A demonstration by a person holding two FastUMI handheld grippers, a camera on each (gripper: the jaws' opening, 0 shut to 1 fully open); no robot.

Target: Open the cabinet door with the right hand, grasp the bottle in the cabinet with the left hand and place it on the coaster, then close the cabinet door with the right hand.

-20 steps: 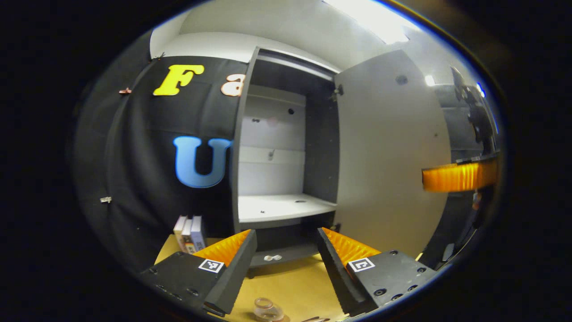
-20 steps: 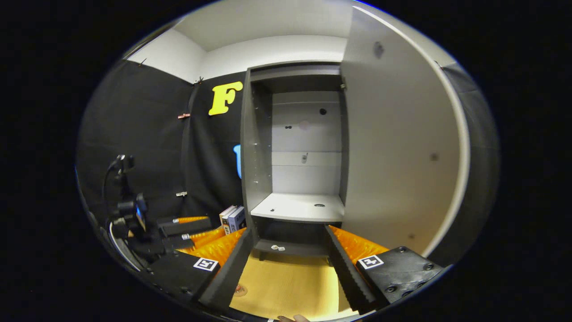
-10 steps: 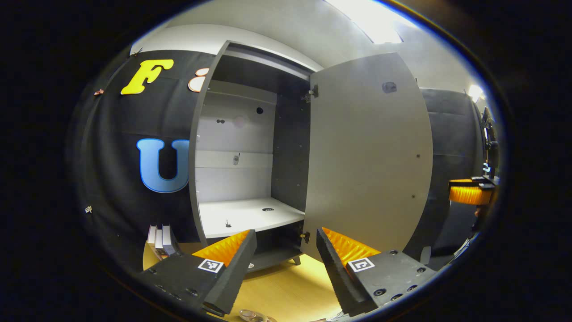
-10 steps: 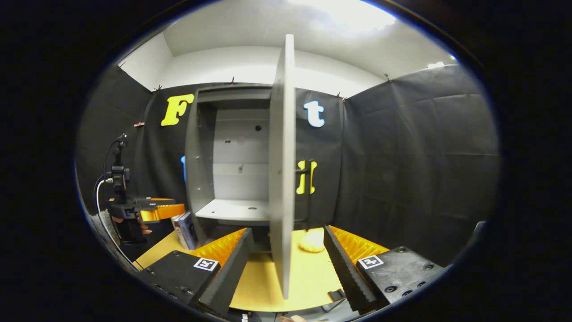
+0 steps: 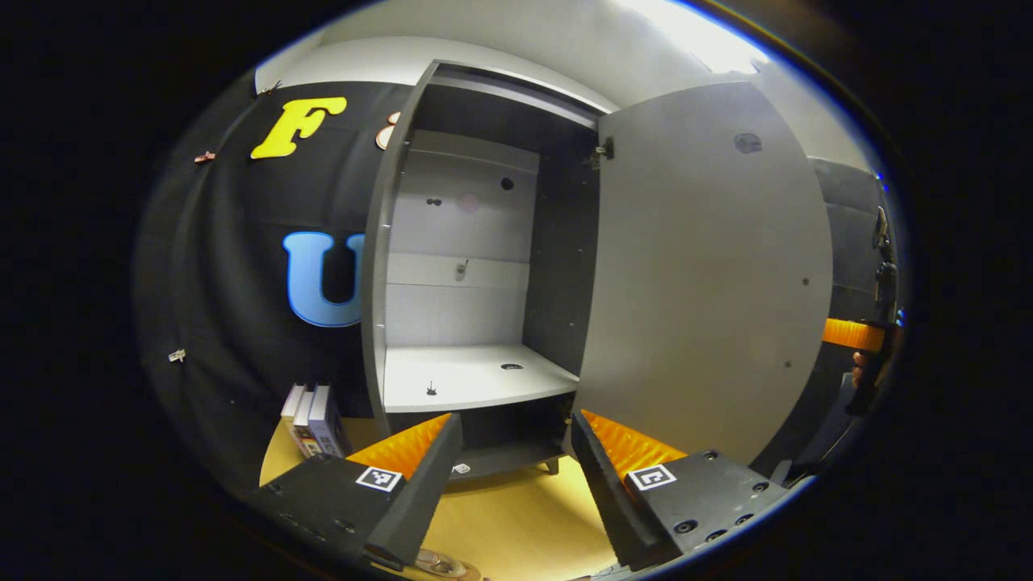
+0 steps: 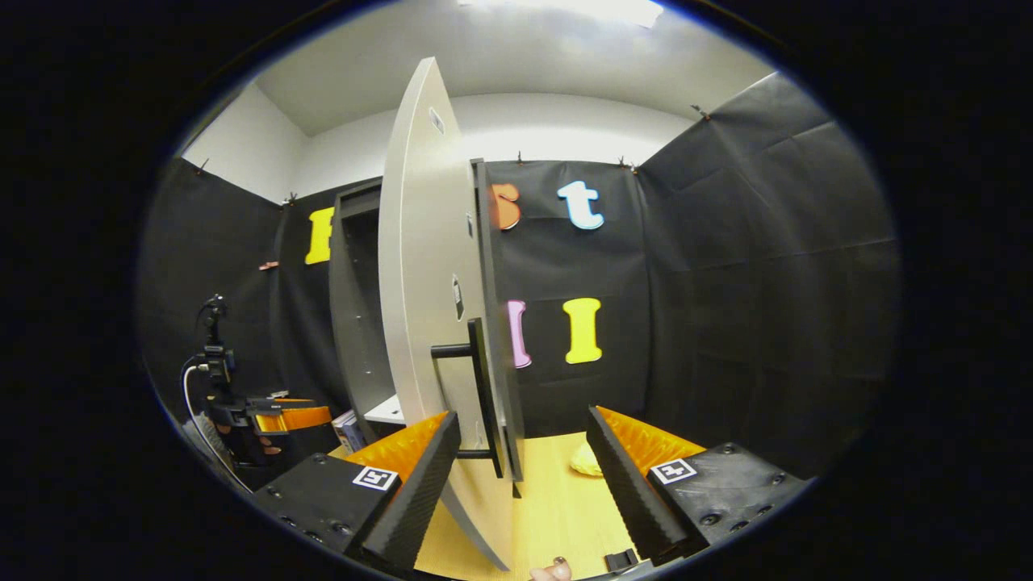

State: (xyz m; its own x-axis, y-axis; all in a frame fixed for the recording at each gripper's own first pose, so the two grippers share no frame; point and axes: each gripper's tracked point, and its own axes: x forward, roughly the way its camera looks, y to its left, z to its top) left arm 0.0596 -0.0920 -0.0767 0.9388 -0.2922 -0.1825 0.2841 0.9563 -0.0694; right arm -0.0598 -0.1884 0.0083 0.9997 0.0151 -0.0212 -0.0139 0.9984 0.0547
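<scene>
The cabinet [image 5: 452,266] is standing open, its door [image 5: 702,266] swung out before me. My left gripper [image 5: 512,468] and right gripper [image 6: 523,468] are both gaping wide, gripping nothing. The bottle [image 5: 440,562] is peeking in at my left view's bottom edge.

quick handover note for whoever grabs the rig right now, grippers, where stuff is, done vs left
Left gripper: open, holding nothing, facing the open cabinet.
Right gripper: open, holding nothing, at the outer face of the cabinet door, near its handle.
The shelf holds no bottle. A clear object sits on the table below the left gripper; likely the bottle, too cropped to confirm it or the coaster.
Done: door opened, shelf cleared.
Left: swing the door shut with the right gripper.
</scene>
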